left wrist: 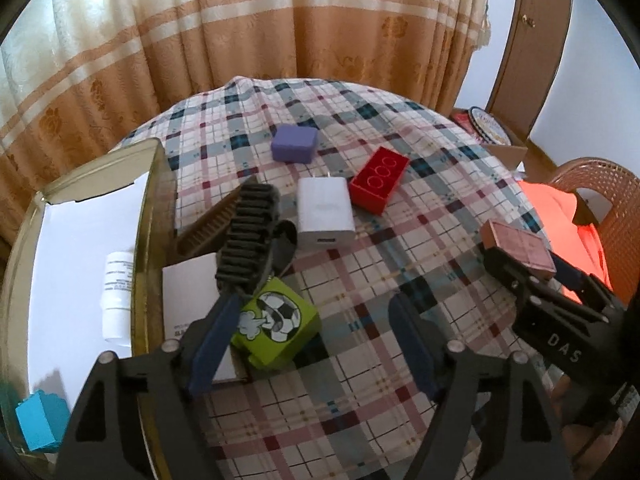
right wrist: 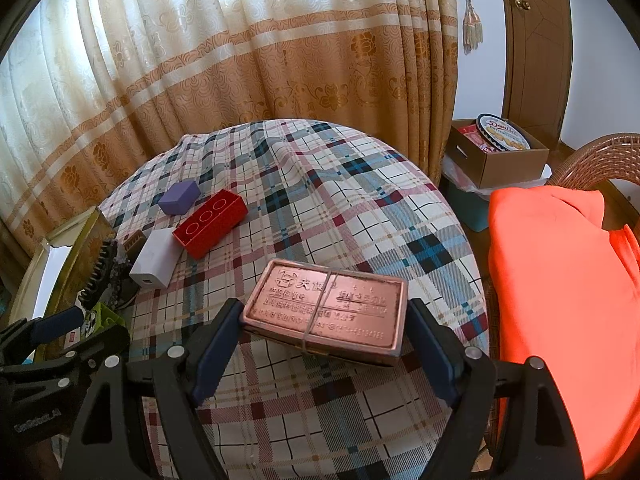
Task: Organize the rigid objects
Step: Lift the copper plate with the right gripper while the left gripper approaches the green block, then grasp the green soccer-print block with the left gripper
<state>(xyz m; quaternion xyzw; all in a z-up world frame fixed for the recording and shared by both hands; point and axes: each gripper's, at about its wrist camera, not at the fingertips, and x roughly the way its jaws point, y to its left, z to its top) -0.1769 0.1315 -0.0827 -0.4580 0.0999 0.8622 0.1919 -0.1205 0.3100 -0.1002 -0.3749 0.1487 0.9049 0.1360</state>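
Note:
My right gripper [right wrist: 324,344] is shut on a copper-coloured metal case [right wrist: 326,308] bound with a rubber band, held above the plaid tablecloth; the case also shows in the left wrist view [left wrist: 520,248]. My left gripper [left wrist: 316,344] is open and empty, with a green football-print cube [left wrist: 276,326] beside its left finger. On the cloth lie a white charger [left wrist: 324,212], a red brick [left wrist: 378,184], a purple block [left wrist: 294,144] and a black comb [left wrist: 248,232]. A gold-rimmed tin box [left wrist: 144,216] at the left holds a white bottle [left wrist: 116,292] and a blue block [left wrist: 40,424].
A wicker chair [right wrist: 600,160] with an orange cloth [right wrist: 560,280] stands at the right. A cardboard box [right wrist: 504,160] with a biscuit tin sits behind it. Curtains hang behind the table. A white card box [left wrist: 188,292] lies under the comb.

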